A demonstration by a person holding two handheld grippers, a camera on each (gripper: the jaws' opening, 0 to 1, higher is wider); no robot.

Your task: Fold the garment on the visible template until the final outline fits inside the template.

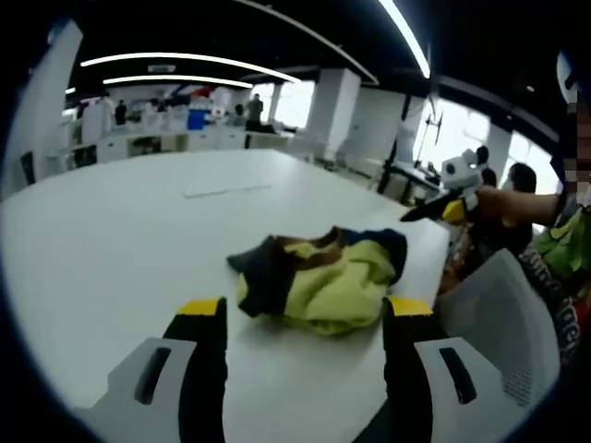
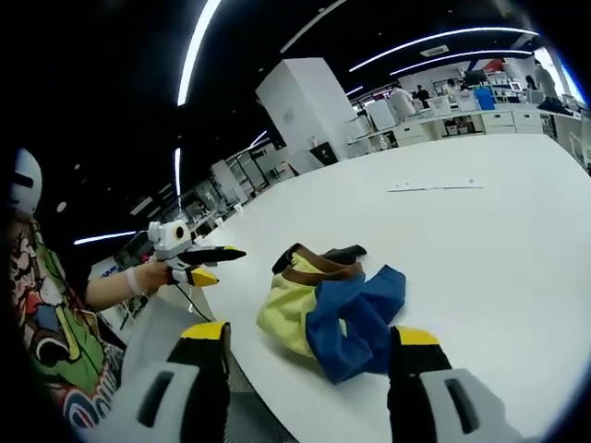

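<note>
The garment (image 1: 319, 280) lay crumpled in a loose heap on the white table (image 1: 120, 240), close to the table's near edge — a bundle of yellow, blue, brown and dark cloth, not spread flat. In the left gripper view the left gripper (image 1: 305, 318) hovered just short of the heap with its yellow-tipped jaws standing wide apart and nothing between them; the right gripper (image 1: 452, 205) came in from the right, raised above the table edge in a person's hand. In the right gripper view the same bundle (image 2: 328, 309) sat ahead of the right gripper (image 2: 309, 343), whose jaws were likewise spread and empty, while the left gripper (image 2: 189, 258) was held off the table's edge to the left — its jaws looked nearly together from that angle. A thin pale line (image 2: 434, 187) marked the tabletop farther back.
</note>
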